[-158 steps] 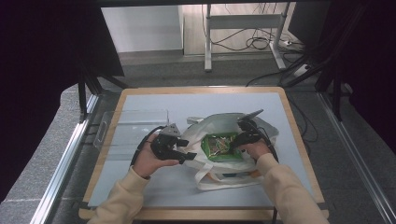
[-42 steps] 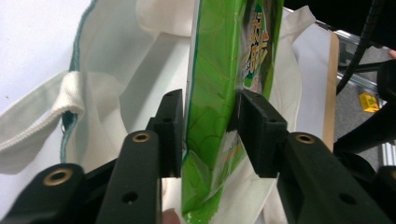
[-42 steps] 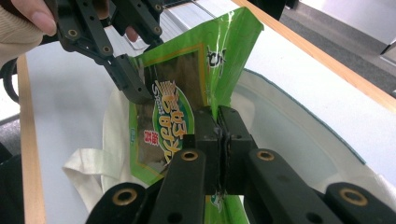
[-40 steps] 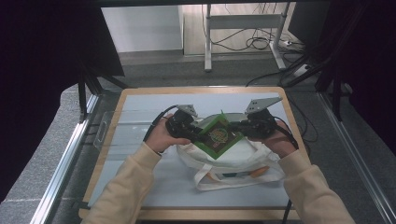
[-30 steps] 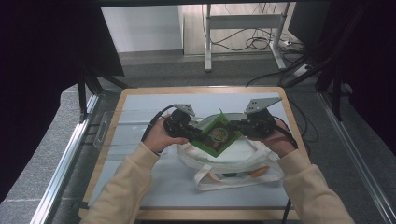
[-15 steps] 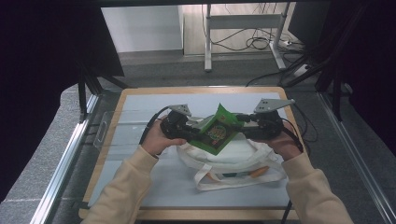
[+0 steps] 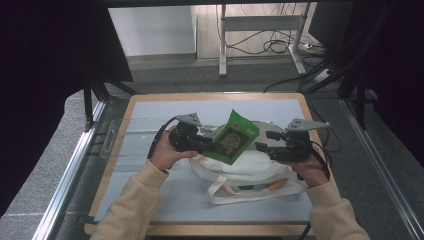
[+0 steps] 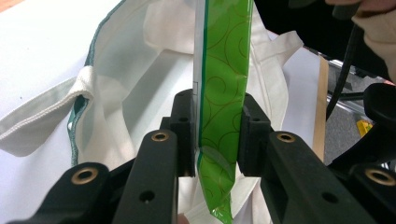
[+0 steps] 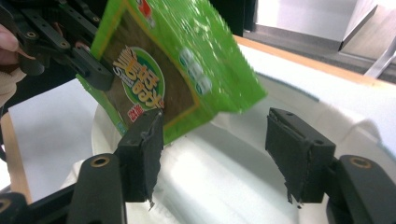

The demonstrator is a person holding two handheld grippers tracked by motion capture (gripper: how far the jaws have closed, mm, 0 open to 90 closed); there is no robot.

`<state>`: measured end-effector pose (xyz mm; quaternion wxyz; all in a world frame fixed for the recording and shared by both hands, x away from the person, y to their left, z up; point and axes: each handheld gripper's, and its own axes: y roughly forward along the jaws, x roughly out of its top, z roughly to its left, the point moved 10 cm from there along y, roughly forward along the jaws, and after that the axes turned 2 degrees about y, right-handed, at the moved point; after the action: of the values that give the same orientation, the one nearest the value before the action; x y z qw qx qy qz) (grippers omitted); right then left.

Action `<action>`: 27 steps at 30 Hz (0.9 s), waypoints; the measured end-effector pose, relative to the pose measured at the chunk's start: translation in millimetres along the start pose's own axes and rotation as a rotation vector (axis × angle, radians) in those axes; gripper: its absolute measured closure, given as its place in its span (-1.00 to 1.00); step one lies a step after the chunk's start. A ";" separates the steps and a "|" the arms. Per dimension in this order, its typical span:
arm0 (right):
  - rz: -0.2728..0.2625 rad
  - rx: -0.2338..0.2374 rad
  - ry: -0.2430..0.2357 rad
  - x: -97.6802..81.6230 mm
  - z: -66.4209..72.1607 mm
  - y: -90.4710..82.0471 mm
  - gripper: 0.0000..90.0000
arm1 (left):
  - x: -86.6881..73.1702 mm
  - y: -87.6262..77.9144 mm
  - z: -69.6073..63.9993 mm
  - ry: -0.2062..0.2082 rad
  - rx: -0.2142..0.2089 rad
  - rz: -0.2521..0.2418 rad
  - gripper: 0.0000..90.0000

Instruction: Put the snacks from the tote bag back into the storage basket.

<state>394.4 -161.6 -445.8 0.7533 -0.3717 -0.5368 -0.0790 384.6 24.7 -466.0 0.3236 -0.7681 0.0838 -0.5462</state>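
Note:
A green snack packet [image 7: 232, 137] hangs in the air above a white cloth tote bag [image 7: 250, 172] lying on the table. My left gripper [image 7: 206, 143] is shut on the packet's left edge; the left gripper view has the packet [image 8: 219, 93] squeezed edge-on between both jaws. My right gripper [image 7: 263, 141] is open just right of the packet, apart from it. In the right gripper view the packet [image 9: 173, 70] sits tilted beyond my open right gripper [image 9: 215, 144], with the white bag [image 9: 224, 182] underneath.
The bag lies on a white mat [image 7: 150, 150] over a wooden table [image 7: 215, 96]. Orange and dark items [image 7: 260, 186] show at the bag's mouth, near the front. Metal rails [image 7: 70, 175] run along the table's left side.
The packet has come up out of the bag and now hangs from my left gripper alone. My right gripper let go, opened and drew back to the right.

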 end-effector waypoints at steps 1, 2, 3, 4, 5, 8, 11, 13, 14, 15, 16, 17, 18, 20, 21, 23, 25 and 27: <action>-0.002 0.001 0.006 -1.4 -0.2 0.3 -0.21 | 0.3 -0.3 0.1 0.000 0.001 -0.003 0.61; -0.006 0.005 0.015 -3.1 0.1 0.7 -0.22 | 0.6 -0.7 0.0 0.000 0.002 -0.006 0.61; -0.010 0.011 0.027 -4.7 0.6 0.9 -0.23 | 0.6 -1.1 0.5 0.006 0.002 -0.009 0.61; -0.014 0.016 0.038 -6.4 1.1 1.5 -0.23 | 1.0 -1.2 0.1 0.002 0.002 -0.014 0.61; -0.013 0.017 0.045 -8.6 1.3 2.1 -0.24 | 1.1 -1.3 -0.2 0.002 0.000 -0.017 0.61; -0.014 0.036 0.068 -15.0 3.9 5.9 -0.27 | 0.9 -1.5 -1.2 0.003 0.002 -0.021 0.61; -0.010 0.048 0.081 -20.5 5.9 9.5 -0.28 | 1.5 -1.9 -2.5 0.003 0.002 -0.025 0.61; -0.005 0.053 0.090 -23.2 7.0 12.0 -0.29 | 2.5 -2.5 -3.3 0.001 0.001 -0.033 0.61; -0.003 0.056 0.092 -24.3 7.4 12.6 -0.29 | 3.0 -2.6 -3.8 0.001 0.000 -0.038 0.61; -0.004 0.059 0.098 -25.2 8.1 13.3 -0.29 | 3.2 -2.9 -4.1 0.000 -0.001 -0.040 0.61; -0.004 0.064 0.099 -26.2 8.6 14.2 -0.29 | 3.4 -3.2 -4.1 0.001 0.001 -0.040 0.61; -0.001 0.068 0.101 -27.3 9.5 14.9 -0.29 | 3.7 -3.3 -4.2 0.001 0.002 -0.042 0.61; 0.001 0.072 0.103 -28.3 10.4 15.8 -0.29 | 4.0 -3.3 -4.3 0.000 0.001 -0.044 0.61; 0.001 0.078 0.108 -29.7 11.9 17.1 -0.30 | 4.8 -2.8 -4.6 -0.001 0.001 -0.050 0.61; -0.001 0.082 0.110 -30.1 12.7 18.1 -0.30 | 5.2 -2.4 -5.0 -0.003 0.000 -0.053 0.61; 0.003 0.089 0.117 -31.4 14.9 19.8 -0.30 | 5.5 -2.0 -5.9 -0.003 -0.003 -0.052 0.61; 0.001 0.097 0.120 -32.1 17.0 22.1 -0.30 | 5.4 -1.9 -6.1 -0.001 -0.004 -0.048 0.61; 0.006 0.105 0.123 -33.5 18.8 24.7 -0.30 | 5.4 -1.6 -5.8 -0.001 -0.003 -0.047 0.61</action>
<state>379.3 -141.3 -483.8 0.8035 -0.3279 -0.4917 -0.0711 381.1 21.0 -459.6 0.3095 -0.7707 0.0663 -0.5531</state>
